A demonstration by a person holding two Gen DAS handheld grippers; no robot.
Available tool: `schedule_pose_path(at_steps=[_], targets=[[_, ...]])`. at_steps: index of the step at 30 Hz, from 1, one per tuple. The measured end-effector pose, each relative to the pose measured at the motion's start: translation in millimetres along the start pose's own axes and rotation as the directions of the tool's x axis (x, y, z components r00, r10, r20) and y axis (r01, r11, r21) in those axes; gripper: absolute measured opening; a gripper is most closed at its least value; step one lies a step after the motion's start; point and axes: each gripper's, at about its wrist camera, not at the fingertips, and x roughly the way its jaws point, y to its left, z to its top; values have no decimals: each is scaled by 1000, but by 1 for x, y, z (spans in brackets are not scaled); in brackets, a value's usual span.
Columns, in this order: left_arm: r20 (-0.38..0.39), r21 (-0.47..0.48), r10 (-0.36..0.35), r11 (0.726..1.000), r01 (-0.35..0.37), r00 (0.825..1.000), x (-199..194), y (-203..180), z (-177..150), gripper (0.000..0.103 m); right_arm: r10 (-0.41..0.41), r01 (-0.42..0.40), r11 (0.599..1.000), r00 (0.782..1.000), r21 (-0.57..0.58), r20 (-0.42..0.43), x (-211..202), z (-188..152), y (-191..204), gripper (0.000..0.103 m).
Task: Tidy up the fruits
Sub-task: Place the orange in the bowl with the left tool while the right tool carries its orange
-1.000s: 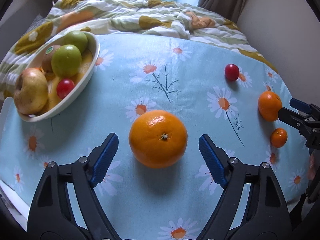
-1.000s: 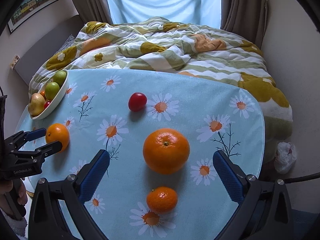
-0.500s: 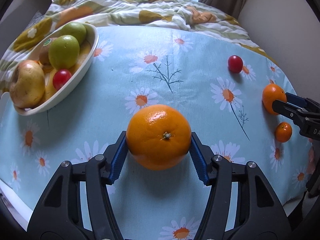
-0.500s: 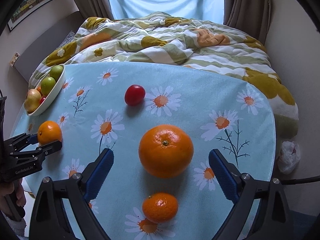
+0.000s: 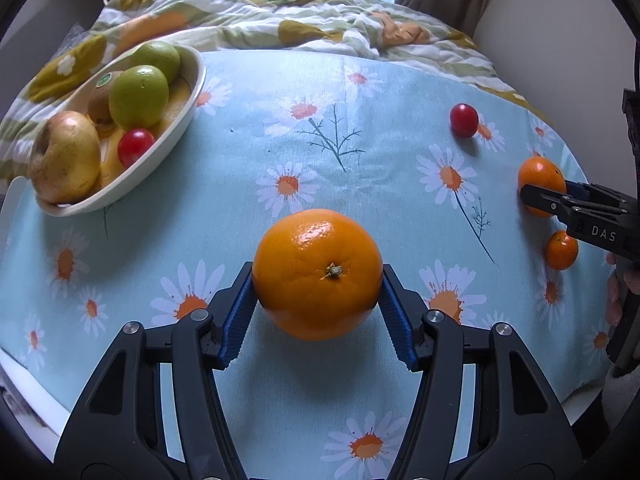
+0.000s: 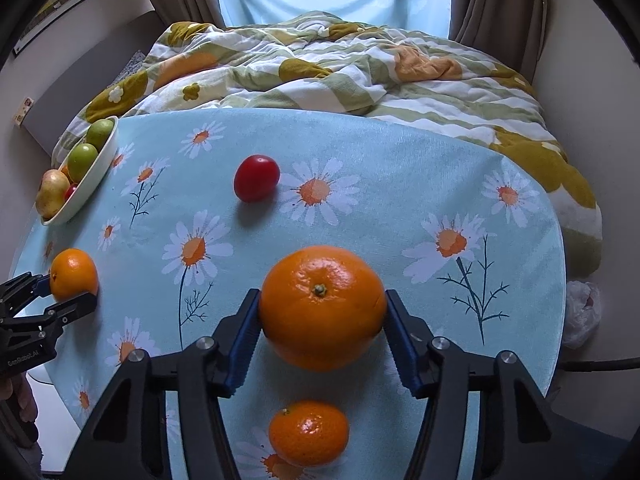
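Note:
My left gripper is shut on a large orange that rests on the daisy tablecloth, blue pads pressed to both its sides. Seen from the right wrist, this same orange sits at the left between the left gripper's black fingers. The jaws of my right gripper are closing, and their pads touch a second large orange on either side. From the left wrist that orange shows at the far right. An oval bowl at the back left holds green apples, a yellow apple and a small red fruit.
A small mandarin lies just below the right gripper's orange. A red cherry tomato lies loose farther back on the table. A rumpled flowered quilt lies beyond the far edge, and a white bag sits off the right edge.
The left jaws closed onto their orange and have held it since. The right jaws narrowed from wide apart until their pads met the second orange. Both hands stayed put.

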Motion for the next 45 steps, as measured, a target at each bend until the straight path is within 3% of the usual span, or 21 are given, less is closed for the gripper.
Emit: schedule_pose_path(at_steps=[11,21,34,45], targets=[[59,-22,-13,1000,15,998,-45,8,3,65,48,-47,998,998,-28,36,-35,3,29,55],[115,-45,-51,997,56,992,-90,41,13,65,84,-78,994,994,-80,75,-70,17,84,55],[145,-6,-66,998,68,987,-121,127,40,65,111,-105,992,989,-71,94,-76,42,180,55],[140,33,-84,996,80,987,-107,206,81,65,97,-94,995,990,-32,101,-51,78,243,55]])
